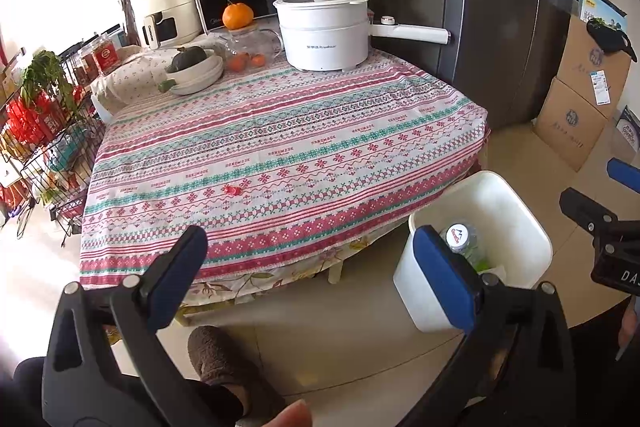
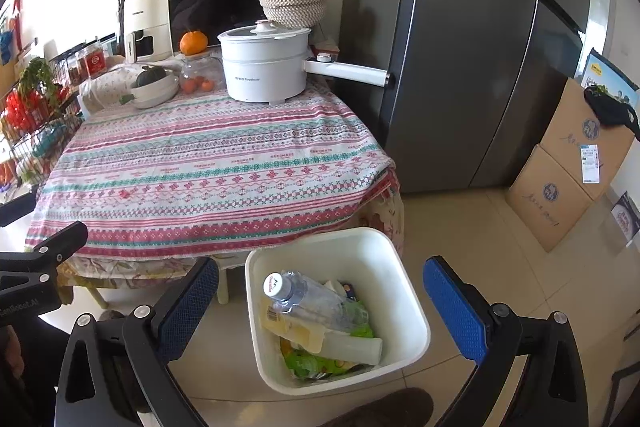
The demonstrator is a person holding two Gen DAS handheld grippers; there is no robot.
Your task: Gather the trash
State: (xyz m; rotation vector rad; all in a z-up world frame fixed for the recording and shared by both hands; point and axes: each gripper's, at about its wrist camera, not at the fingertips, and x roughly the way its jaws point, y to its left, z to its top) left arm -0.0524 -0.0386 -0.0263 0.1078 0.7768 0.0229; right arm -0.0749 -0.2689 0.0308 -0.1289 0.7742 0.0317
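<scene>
Right wrist view: one white bin [image 2: 414, 323] holds one clear bottle [image 2: 308, 301], one red wrapper [image 2: 125, 193] lies on the counter [image 2: 208, 163], and both grippers, right gripper [image 2: 320, 311] and left gripper [image 1: 308, 267], gape wide, empty.

Your bin [image 2: 416, 311] sits on the floor right of the table [image 2: 208, 163], bottle [image 2: 308, 299] in it; pot [image 2: 264, 67] at the table's back, fridge [image 2: 472, 47] behind.

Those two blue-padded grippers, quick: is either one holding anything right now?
Left gripper: open, holding nothing.
Right gripper: open, holding nothing, above the white bin.
</scene>
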